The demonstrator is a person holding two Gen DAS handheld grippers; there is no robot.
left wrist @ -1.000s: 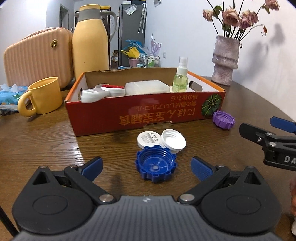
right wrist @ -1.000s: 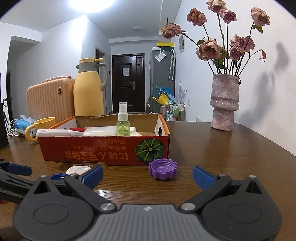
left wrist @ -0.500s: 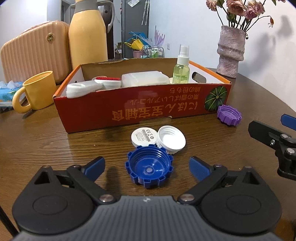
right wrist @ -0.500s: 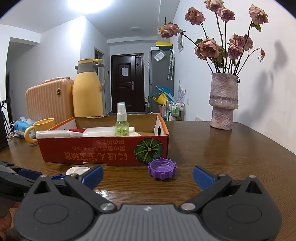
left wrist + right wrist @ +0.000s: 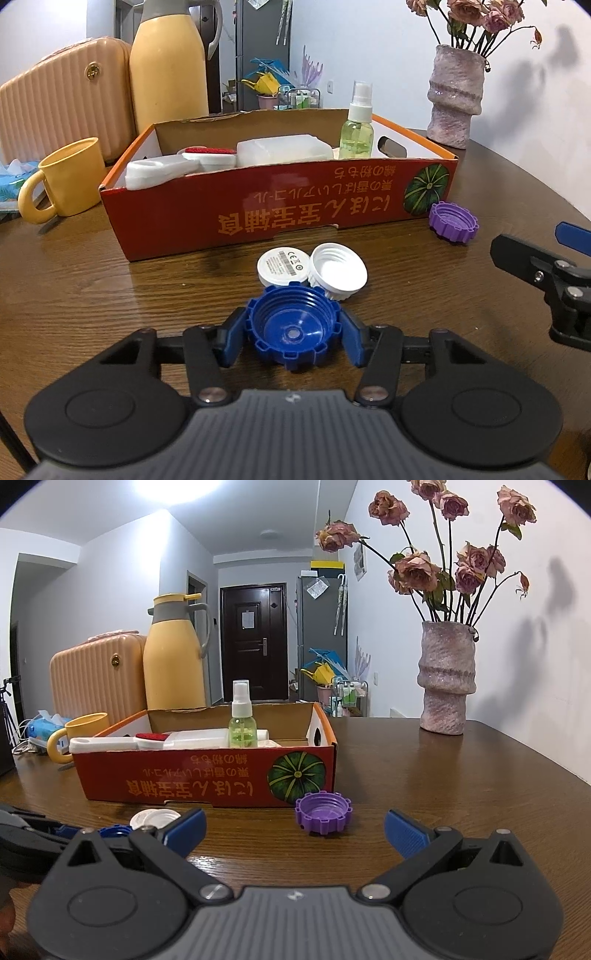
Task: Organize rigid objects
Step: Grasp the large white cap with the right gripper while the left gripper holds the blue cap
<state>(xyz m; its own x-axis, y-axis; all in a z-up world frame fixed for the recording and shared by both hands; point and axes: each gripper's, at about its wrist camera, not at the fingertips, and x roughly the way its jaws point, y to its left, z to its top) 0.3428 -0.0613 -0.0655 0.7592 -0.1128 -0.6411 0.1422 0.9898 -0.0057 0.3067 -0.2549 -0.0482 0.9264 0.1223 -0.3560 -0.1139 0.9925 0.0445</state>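
Observation:
My left gripper [image 5: 291, 338] is shut on a blue screw cap [image 5: 291, 326] that rests open side up on the wooden table. Just beyond it lie a white labelled lid [image 5: 283, 265] and a white screw cap [image 5: 339, 270], touching each other. A purple cap [image 5: 453, 222] lies by the right front corner of the red cardboard box [image 5: 280, 214]; it also shows in the right wrist view [image 5: 323, 812]. My right gripper [image 5: 293, 830] is open and empty, just short of the purple cap. The box [image 5: 207, 775] holds white containers and a green spray bottle [image 5: 242, 722].
A yellow mug [image 5: 62, 181], a yellow thermos [image 5: 168, 70] and a peach case [image 5: 62, 99] stand left of and behind the box. A vase of dried roses [image 5: 445, 679] stands at the back right. The right gripper's arm [image 5: 546, 273] shows at the right edge.
My left gripper has moved forward and closed its fingers on the blue cap. The right gripper has barely moved and stays open.

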